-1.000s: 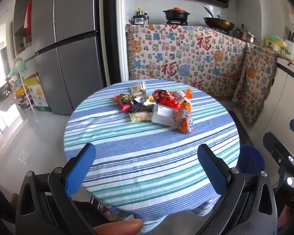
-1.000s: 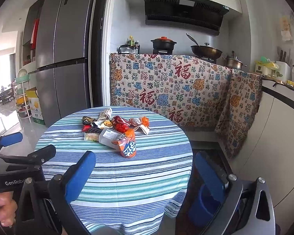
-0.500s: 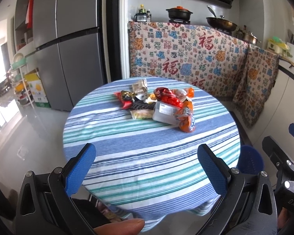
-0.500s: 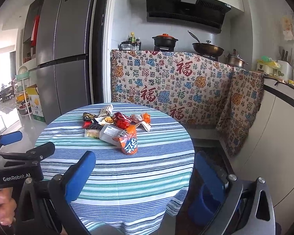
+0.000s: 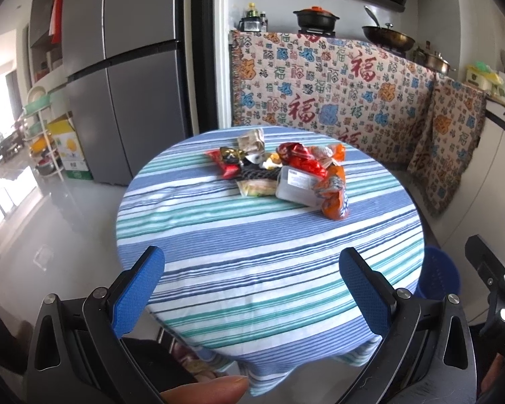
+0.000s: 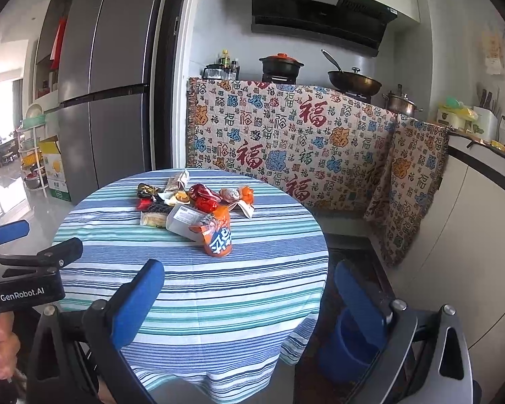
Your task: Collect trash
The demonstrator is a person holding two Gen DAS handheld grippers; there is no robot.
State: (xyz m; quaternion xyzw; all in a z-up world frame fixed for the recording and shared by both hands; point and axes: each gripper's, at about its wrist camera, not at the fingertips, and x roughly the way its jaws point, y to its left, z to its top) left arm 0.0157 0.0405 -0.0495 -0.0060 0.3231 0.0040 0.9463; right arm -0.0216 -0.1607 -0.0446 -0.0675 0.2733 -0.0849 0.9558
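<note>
pile of snack wrappers (image 5: pixel 279 171) on the far half of a round striped table (image 5: pixel 252 252), orange packet (image 6: pixel 219 232) at its near edge, blue bin (image 6: pixel 350 350) on the floor beside the table, left gripper (image 5: pixel 252 289) and right gripper (image 6: pixel 249 299) both spread wide and empty, well short of the pile

Glossy foil wrappers (image 5: pixel 299 160) on a matt woven tablecloth (image 5: pixel 252 252).

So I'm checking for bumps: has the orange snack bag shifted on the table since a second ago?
No. The orange snack bag keeps its place against the clear plastic box.
</note>
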